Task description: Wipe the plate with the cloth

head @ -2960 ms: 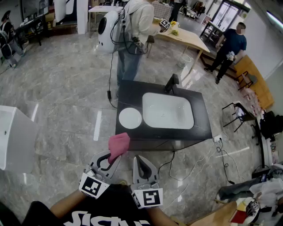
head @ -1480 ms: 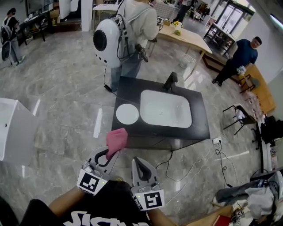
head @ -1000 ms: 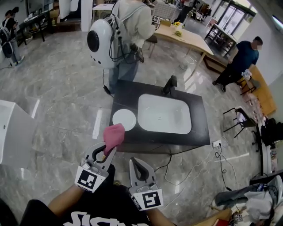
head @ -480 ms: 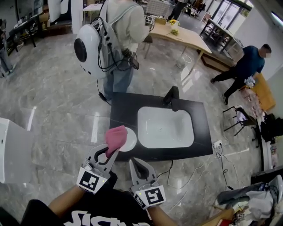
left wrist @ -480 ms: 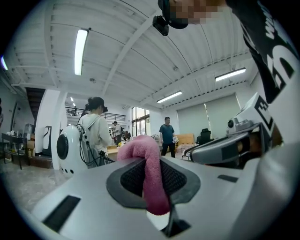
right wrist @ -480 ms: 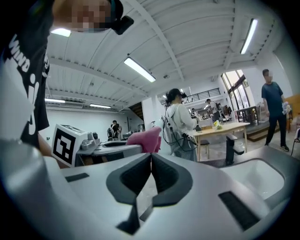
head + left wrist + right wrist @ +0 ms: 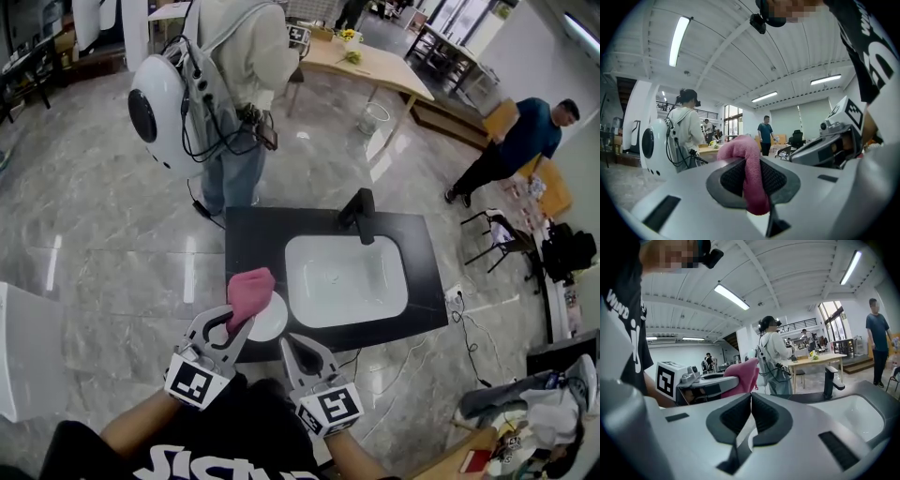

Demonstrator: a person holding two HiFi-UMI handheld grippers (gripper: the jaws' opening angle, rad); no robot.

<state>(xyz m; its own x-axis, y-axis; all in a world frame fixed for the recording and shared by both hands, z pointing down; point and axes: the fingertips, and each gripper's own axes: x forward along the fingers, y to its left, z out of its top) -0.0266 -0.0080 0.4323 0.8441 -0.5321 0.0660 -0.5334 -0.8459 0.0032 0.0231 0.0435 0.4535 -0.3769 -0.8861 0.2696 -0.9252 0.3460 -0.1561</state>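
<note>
One white plate (image 7: 271, 320) lies flat at the near left corner of the dark surface (image 7: 246, 246), just beside the white sink basin (image 7: 345, 279) and close to the front edge. In the head view the pink cloth (image 7: 250, 292) overlaps the plate's left part, so whether the two touch cannot be told. The left tongs (image 7: 236, 319) are clamped on that cloth, with a thick fold bulging out past the pads. The right tongs (image 7: 293, 342) are pressed together with nothing between them, near the front edge and apart from the plate.

Wiping looks not yet begun. The main risk is the plate sliding: nothing pins it, and a pulling or sideways stroke could skate it off the near edge onto the floor or knock it into the basin. A weak pinch is another risk, since drag against the plate could tug the fold out of the left tongs. The closed right tongs could steady the rim, but a hard poke might tip or chip the plate.
</note>
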